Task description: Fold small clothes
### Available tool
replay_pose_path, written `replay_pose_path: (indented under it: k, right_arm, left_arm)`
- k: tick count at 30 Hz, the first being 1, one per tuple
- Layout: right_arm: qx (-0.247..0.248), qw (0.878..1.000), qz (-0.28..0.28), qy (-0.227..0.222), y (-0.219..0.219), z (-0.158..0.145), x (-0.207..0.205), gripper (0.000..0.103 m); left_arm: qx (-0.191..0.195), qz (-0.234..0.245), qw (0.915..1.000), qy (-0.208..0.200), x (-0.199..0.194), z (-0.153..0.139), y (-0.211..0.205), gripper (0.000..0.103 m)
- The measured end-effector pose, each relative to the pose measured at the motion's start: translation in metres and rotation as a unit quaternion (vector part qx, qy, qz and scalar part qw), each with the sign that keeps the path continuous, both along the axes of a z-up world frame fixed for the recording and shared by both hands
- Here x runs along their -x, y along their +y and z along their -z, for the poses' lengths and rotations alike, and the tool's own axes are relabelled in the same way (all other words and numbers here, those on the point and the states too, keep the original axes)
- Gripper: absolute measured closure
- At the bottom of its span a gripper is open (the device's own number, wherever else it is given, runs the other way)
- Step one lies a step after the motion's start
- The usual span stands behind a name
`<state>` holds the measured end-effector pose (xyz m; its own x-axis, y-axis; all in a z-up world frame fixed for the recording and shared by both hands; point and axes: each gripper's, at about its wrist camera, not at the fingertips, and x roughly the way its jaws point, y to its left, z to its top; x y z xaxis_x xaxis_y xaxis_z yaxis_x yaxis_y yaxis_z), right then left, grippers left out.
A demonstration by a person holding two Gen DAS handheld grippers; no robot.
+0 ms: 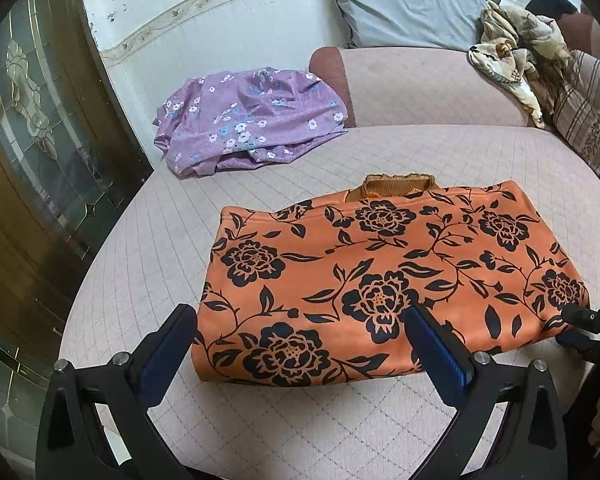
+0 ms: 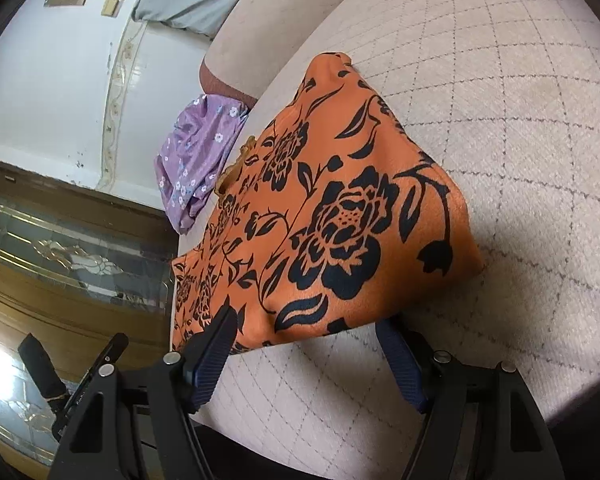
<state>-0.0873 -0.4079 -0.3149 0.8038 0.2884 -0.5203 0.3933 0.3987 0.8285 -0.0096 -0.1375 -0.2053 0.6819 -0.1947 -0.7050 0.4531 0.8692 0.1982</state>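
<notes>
An orange garment with black flowers (image 1: 380, 276) lies folded into a flat rectangle on the quilted pink cushion (image 1: 260, 432). My left gripper (image 1: 296, 320) is open just above its near left corner, one finger off the edge and one over the cloth. My right gripper (image 2: 308, 328) is open at the garment's (image 2: 340, 208) near right edge, which lies between the fingers; its lower finger (image 2: 404, 364) sits partly under the hem. The right gripper also shows at the right edge of the left wrist view (image 1: 580, 328).
A crumpled purple flowered garment (image 1: 248, 120) lies at the cushion's far left. A beige flowered cloth (image 1: 516, 60) and a grey pillow (image 1: 412, 0) sit on the sofa back. A striped cushion (image 1: 592, 120) is at right. A wooden glass-panelled door (image 1: 40, 160) stands at left.
</notes>
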Motion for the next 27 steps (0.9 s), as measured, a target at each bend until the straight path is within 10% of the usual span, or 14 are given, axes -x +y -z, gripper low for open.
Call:
replay_pose_path:
  k: [27]
  right_arm:
    - [-0.023, 0.999, 0.021, -0.017, -0.011, 0.007, -0.002, 0.028]
  left_arm:
    - [-0.046, -0.094, 0.9932, 0.052, -0.06, 0.066, 0.043, 0.0]
